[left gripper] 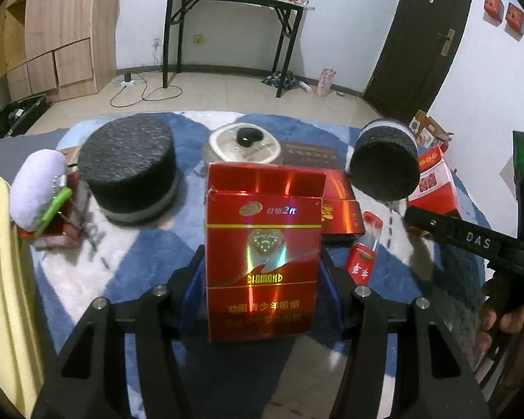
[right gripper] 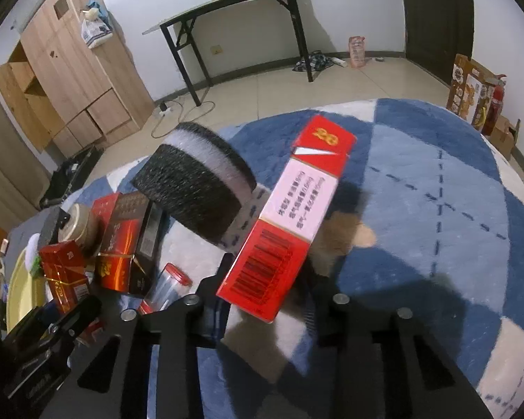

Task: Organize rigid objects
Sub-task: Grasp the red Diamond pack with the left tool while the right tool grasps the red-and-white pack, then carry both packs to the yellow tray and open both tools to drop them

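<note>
My left gripper [left gripper: 262,279] is shut on a red cigarette pack [left gripper: 263,230] marked DIAMOND, which stands upright between the blue pads [left gripper: 192,286]. My right gripper [right gripper: 265,296] is shut on a red-and-white cigarette pack [right gripper: 290,216], held tilted above the blue-and-white rug [right gripper: 436,174]. In the left wrist view the right gripper [left gripper: 415,216] comes in from the right edge, with the red-and-white pack [left gripper: 433,188] at its tip. In the right wrist view the left gripper [right gripper: 52,331] sits low on the left with the red pack [right gripper: 63,272].
Two black round felt cylinders [left gripper: 129,171] [left gripper: 384,160], a round tin [left gripper: 242,143], dark red boxes [left gripper: 339,206] and a small red-capped tube [left gripper: 370,230] lie on the rug. A plush burger [left gripper: 40,192] and a yellow tray [left gripper: 3,279] are at the left. A black table [left gripper: 227,35] stands behind.
</note>
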